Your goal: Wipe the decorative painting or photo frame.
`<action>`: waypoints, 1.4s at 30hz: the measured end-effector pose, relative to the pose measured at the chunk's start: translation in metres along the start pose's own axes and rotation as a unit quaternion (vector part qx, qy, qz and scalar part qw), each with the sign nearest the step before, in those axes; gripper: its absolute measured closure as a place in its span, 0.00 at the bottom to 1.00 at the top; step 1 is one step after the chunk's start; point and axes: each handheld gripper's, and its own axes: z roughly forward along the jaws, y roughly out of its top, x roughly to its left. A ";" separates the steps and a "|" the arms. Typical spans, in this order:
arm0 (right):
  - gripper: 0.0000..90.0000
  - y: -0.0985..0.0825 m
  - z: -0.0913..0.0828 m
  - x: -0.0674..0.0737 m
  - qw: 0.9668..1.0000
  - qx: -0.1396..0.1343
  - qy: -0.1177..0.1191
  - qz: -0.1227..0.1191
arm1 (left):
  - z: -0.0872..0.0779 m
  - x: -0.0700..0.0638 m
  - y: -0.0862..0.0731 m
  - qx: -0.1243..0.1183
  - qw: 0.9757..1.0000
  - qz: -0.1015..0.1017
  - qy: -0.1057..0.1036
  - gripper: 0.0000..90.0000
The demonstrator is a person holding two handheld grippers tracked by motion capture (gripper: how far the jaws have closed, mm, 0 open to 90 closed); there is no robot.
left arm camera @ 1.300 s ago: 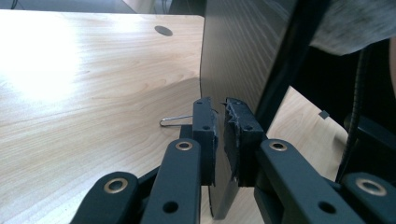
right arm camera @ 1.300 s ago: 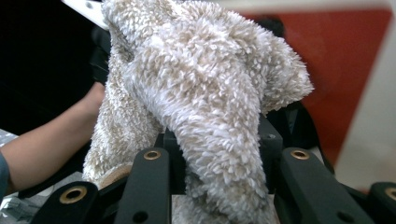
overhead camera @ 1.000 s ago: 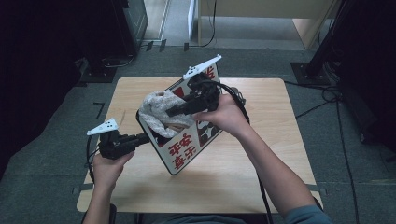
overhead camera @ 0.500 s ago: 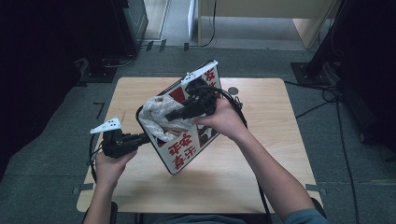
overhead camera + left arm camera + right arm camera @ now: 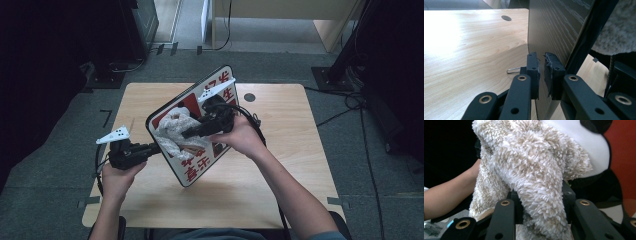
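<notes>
Pinching board [image 5: 200,165] edge with left tool [image 5: 542,72], right tool [image 5: 539,202] clamping fluffy cloth [image 5: 534,170], pads buried in pile

A board [image 5: 200,150] stands tilted over the middle of the table [image 5: 280,200], its lower corner toward the person and its upper corner away. The left gripper [image 5: 152,148] clamps the board's left edge, out beyond the table's left side. A fluffy cloth [image 5: 172,131] lies against the board's upper face, pinched by the right gripper [image 5: 192,132], which reaches in from the right. A paper clip [image 5: 514,70] lies on the table behind the board.
</notes>
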 end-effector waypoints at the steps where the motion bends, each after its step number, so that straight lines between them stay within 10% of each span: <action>1: 0.74 -0.001 0.001 0.000 1.000 0.002 0.000 0.002 | 0.000 0.000 0.000 -0.001 1.000 0.001 0.000 0.91; 42: 0.74 -0.068 0.034 -0.017 0.999 0.021 0.021 0.017 | 0.003 0.000 0.000 0.003 1.000 0.004 -0.003 0.93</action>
